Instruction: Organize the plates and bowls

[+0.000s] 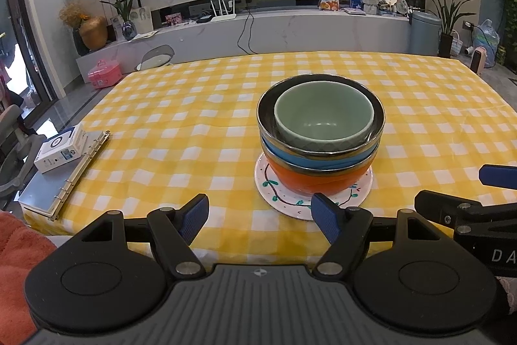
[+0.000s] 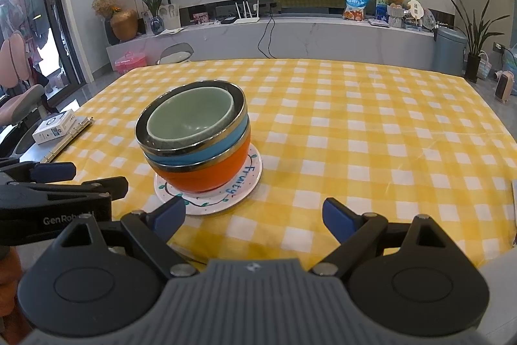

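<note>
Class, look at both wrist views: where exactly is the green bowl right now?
The green bowl sits nested on top of the stack, inside the blue bowl, which rests in the orange bowl on the white plate, near the table's front edge.

Glossy ceramic green bowl [image 1: 324,115], shiny metal-rimmed bowls, matt cloth tablecloth [image 1: 194,118], ribbed blue gripper pads [image 1: 195,217].
</note>
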{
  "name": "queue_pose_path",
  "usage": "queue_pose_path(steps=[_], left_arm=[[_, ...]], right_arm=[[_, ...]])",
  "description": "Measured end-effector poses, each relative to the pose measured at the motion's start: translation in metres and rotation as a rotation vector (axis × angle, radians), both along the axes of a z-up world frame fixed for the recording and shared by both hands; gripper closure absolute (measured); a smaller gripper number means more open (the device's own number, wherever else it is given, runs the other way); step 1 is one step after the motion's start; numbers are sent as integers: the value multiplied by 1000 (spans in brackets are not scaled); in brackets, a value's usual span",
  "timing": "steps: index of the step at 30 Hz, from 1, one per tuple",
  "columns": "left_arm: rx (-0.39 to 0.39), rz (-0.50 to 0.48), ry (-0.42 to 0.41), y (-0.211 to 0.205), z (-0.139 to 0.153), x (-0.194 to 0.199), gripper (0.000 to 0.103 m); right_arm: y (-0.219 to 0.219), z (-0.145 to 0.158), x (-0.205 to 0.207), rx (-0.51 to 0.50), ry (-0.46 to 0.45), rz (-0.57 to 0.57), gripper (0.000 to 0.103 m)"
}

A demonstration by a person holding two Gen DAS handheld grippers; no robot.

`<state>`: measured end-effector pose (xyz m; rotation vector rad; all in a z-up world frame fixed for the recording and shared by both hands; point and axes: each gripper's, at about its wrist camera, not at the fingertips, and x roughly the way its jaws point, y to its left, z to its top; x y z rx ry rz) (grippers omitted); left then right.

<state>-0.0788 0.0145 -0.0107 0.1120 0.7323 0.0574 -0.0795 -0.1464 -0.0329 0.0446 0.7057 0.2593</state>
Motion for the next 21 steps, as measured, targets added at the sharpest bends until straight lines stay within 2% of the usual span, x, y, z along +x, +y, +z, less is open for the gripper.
queue_pose_path(steps=[21], left_arm=[[8, 6, -2, 0, 3, -2, 18]], right_arm=[[0, -1, 0, 1, -2, 0, 13]])
